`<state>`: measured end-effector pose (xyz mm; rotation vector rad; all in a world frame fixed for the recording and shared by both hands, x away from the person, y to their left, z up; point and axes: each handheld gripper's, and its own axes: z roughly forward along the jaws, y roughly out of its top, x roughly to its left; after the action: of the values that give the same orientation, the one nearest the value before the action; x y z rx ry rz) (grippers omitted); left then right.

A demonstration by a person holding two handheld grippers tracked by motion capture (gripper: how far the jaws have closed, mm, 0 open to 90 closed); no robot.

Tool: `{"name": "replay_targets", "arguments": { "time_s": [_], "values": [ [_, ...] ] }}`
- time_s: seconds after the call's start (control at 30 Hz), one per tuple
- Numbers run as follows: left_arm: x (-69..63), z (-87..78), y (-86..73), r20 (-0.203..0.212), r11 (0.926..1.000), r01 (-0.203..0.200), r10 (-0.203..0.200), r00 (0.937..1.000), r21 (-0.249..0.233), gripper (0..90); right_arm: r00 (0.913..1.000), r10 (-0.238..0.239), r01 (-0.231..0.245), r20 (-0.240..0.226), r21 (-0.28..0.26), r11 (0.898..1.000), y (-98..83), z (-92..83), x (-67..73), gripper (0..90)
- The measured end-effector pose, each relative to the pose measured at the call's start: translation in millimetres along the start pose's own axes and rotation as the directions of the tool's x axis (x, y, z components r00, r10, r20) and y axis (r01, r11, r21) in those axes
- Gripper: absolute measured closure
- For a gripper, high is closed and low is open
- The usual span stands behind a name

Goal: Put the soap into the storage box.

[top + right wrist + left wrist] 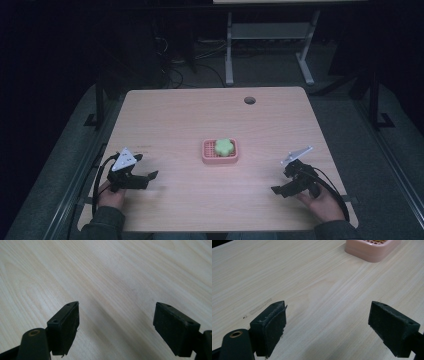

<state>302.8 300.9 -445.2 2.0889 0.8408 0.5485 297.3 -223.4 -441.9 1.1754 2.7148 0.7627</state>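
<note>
A: We see no readable writing. A pink tray [220,158] sits mid-counter [200,120], a green flower-shaped piece [224,147] lying in it.

B: We hold the left tool [148,176] near the counter's left front, jaws spread wide, gripping nothing; the tray lies ahead to its right.

A: The right tool [278,190], also released and empty, rests well right of the tray.
</note>
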Motion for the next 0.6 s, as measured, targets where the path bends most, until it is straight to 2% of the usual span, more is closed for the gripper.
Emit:
{"name": "replay_targets", "arguments": {
  "time_s": [0.6],
  "values": [
    [-0.4,0.0,0.2,-0.001,1.0000,-0.005,0.005,1.0000,-0.001,14.4,0.9998,0.019,-0.019,0.009,-0.022,1.000,-22.9,-2.0,7.7,20.9]
  ]
}}
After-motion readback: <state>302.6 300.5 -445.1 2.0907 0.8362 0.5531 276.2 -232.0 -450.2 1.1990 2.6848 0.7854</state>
